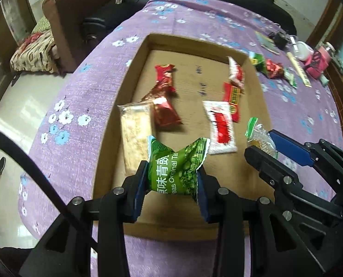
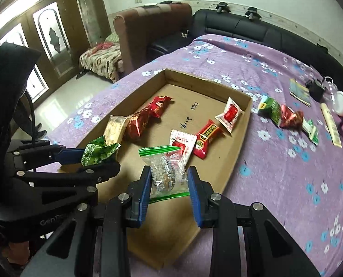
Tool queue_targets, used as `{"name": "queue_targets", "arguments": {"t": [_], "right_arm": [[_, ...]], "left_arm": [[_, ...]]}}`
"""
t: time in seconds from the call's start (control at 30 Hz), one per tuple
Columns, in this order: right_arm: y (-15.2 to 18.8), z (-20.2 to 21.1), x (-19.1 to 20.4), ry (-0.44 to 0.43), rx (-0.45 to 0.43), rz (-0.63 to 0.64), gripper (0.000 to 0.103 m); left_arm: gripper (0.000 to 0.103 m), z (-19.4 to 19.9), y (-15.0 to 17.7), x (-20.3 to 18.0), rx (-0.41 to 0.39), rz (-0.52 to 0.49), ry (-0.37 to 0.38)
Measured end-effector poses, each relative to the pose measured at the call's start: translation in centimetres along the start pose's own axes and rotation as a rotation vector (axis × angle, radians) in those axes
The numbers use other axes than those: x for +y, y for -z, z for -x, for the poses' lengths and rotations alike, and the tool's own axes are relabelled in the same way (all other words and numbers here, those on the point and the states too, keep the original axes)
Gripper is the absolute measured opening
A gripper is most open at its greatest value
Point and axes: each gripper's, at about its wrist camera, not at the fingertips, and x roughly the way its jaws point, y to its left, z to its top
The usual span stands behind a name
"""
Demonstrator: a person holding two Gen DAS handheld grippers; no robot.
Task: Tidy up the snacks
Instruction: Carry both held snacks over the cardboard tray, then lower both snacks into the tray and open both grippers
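Green pea packet (image 1: 174, 168) pinched crosswise between L gripper (image 1: 173, 185) pads, wrapper squeezed in at the waist, both crimped ends flaring past the blue fingers (image 1: 141, 184); held over near-left part of cardboard tray (image 1: 134, 69), above the tray floor, not resting on it. Clear packet w/ green edge strips (image 2: 165, 170) clamped between R gripper (image 2: 169, 184) pads, green-striped top edge sticking out beyond the fingertips (image 2: 193, 184), over near-middle of tray. Both jaw sets narrowed down onto their packets, pads pressing the film, no gap seen. Same two seen cross-view: R gripper w/ clear packet at right of tray in left wrist view, L gripper w/ green packet at left of tray in right wrist view. Inside tray: pale beige packet (image 1: 135, 136) at left wall, two dark red packets (image 1: 164, 97) just beside it toward middle, white-and-red sachet (image 1: 222, 127) mid-tray, red packet w/ green label (image 1: 232, 99) touching its far end, another white-and-red sachet (image 1: 236, 72) at far-right corner. Outside tray, on purple flowered cloth (image 1: 90, 87) past far-right corner: green packet (image 2: 270, 109), red packet (image 2: 291, 116), small green-white packet (image 2: 311, 130) in a row.
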Motion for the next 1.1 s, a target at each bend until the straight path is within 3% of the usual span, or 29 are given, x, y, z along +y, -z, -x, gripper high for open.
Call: {"name": "queue_targets", "arguments": {"t": [0.23,0.63,1.1], "right_arm": [[-0.9,-2.0,-0.2,0.028,0.04,0.005,0.031],[-1.2,-2.8,-0.9,0.057,0.084,-0.001,0.032],[-1.4,-2.1,-1.1,0.067,0.079,0.006,0.032]], "left_arm": [[0.041,-2.1,-1.1,0.6,0.034,0.01,-0.029],[0.044,-2.3,-1.4,0.0,0.044,-0.01,-0.037],[0.069,-2.0,-1.1,0.0,0.047,-0.023,-0.097]]}}
